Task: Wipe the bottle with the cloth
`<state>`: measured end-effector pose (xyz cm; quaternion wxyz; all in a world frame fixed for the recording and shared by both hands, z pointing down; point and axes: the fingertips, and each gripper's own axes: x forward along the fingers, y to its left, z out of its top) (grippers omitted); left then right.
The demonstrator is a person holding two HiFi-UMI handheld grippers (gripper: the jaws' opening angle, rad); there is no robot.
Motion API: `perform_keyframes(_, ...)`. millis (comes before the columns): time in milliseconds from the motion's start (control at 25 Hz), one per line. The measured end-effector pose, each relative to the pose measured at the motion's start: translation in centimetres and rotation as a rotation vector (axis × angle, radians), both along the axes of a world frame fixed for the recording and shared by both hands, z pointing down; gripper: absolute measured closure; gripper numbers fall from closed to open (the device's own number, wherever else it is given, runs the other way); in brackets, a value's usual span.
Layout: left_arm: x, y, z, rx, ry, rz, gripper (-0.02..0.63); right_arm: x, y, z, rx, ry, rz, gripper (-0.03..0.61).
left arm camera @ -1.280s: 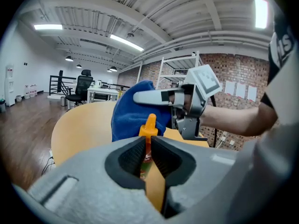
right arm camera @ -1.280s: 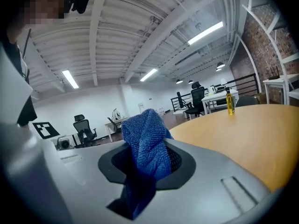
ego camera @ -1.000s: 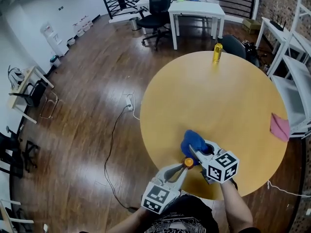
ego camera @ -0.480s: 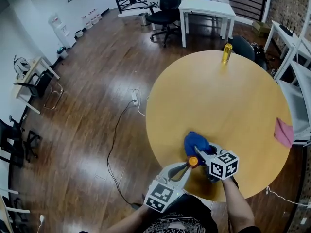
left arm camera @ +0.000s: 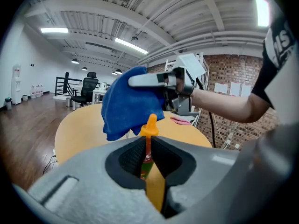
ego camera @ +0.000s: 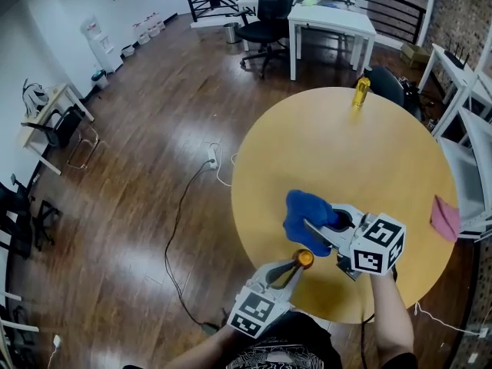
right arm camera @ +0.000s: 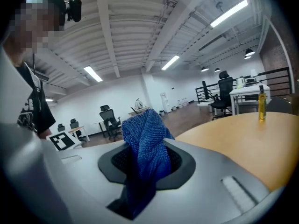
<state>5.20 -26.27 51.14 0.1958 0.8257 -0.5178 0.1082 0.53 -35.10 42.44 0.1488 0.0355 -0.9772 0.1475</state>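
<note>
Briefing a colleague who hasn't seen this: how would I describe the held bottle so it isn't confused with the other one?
At the near edge of the round wooden table, the left gripper clamps a small bottle. Its orange nozzle cap sits close to the blue cloth, unlike the yellow bottle standing alone at the far edge.

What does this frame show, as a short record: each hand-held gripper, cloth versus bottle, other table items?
left hand-held gripper: shut on bottle
right hand-held gripper: shut on blue cloth
cloth versus bottle: apart, no contact in head view
table: round, yellow wood
other items: yellow bottle at far edge; pink cloth at right edge
</note>
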Motion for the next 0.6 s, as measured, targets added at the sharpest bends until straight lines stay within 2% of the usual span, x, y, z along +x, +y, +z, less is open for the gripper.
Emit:
perform_keyframes(240, 0.1, -0.2, -0.2, 0.006, 0.003, -0.009, 0.586, -3.0, 4.1, -3.0, 0.043, 0.027, -0.319, 0.491)
perform_keyframes(360, 0.3, 0.2, -0.2, 0.007, 0.004, -0.013, 0.586, -4.0, 5.3, -1.7, -0.015, 0.052, -0.420, 0.491)
perform_keyframes(600, 0.0, 0.7, -0.3, 0.017, -0.013, -0.036, 0.586, -5.1, 5.4, 3.6, -0.170, 0.135, -0.535, 0.494)
